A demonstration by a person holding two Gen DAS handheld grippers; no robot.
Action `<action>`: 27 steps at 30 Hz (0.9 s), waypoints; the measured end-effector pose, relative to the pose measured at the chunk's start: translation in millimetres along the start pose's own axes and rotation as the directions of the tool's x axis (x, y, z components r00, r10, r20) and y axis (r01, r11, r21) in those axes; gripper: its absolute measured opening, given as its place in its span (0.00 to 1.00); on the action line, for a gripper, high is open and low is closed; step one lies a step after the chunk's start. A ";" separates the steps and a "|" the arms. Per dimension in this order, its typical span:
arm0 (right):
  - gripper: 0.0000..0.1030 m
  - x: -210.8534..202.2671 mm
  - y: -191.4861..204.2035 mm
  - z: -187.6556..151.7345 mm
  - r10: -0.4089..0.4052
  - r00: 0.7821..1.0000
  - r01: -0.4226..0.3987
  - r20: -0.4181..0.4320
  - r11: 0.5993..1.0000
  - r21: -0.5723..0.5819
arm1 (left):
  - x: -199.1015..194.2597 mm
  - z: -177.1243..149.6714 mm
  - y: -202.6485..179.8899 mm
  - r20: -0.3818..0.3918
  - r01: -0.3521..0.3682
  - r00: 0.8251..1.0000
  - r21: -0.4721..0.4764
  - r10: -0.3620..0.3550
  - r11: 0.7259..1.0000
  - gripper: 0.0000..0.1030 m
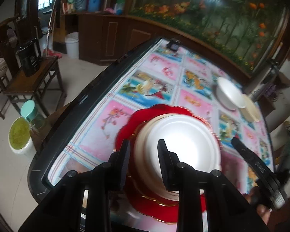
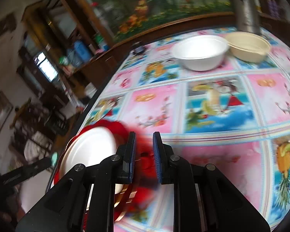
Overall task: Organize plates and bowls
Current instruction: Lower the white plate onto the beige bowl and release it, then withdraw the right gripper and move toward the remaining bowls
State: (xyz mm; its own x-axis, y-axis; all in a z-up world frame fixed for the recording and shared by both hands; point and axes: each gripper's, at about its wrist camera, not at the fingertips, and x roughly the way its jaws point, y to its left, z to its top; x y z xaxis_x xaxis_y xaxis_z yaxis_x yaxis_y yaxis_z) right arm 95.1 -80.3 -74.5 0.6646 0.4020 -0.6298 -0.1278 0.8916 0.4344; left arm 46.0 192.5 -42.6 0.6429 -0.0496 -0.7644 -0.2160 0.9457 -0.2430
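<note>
The left gripper (image 1: 144, 162), fingers spread, is straddling the white foam plate's (image 1: 181, 145) rim atop the scalloped red plate (image 1: 125, 129) near the desk's (image 1: 90, 135) left edge; stacking appears underway. The right gripper (image 2: 144, 154), fingers apart around the red rim, is gripping nothing. Next probably comes fetching the white foam bowl (image 2: 201, 52) and cream bowl (image 2: 249, 46) from the far edge.

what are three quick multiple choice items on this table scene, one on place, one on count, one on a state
1. Where does the white plate rest?
A. on the red plate
B. inside the cream bowl
C. on the chair

2. How many bowls stand at the far side of the table?
A. one
B. two
C. four

3. How is the white bowl standing?
A. upside down
B. on its side
C. upright, opening up

Answers: 1 A, red scalloped rim shows around the white plate. 2 B, the white bowl and the cream bowl stand side by side. 3 C, its hollow inside faces up.
</note>
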 end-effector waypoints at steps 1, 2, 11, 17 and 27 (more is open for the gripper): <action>0.17 -0.2 -7.2 1.8 -0.016 1.000 0.016 0.003 1.000 0.016 | -3.5 -0.8 -4.4 0.012 0.013 1.000 0.013 -0.013 1.000 0.28; 0.17 -1.5 -21.1 3.8 -0.041 0.999 0.040 0.010 0.998 0.047 | -7.6 -1.9 -10.5 0.024 0.026 0.999 0.032 -0.027 0.999 0.30; 0.16 -28.9 -112.1 16.4 -0.159 0.985 0.135 0.072 0.955 0.263 | -22.5 -23.8 -88.8 0.054 0.125 0.988 0.236 -0.142 0.964 0.50; 0.16 -47.8 -153.9 19.9 -0.176 0.982 0.141 0.069 0.925 0.353 | -9.8 -48.4 -138.5 -0.016 0.165 0.985 0.336 -0.169 0.927 0.60; 0.19 -79.5 -203.6 18.9 -0.184 0.979 0.126 0.088 0.886 0.446 | 19.5 -76.8 -199.8 -0.087 0.149 0.989 0.441 -0.123 0.885 0.60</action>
State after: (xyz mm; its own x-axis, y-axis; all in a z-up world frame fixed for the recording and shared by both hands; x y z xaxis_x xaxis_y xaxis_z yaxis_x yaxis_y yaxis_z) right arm 82.2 -297.8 -100.7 0.7389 0.2116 -0.6397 0.2989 0.7480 0.5926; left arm 45.3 -22.1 -54.8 0.5985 -0.1932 -0.7775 0.2283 0.9714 -0.0656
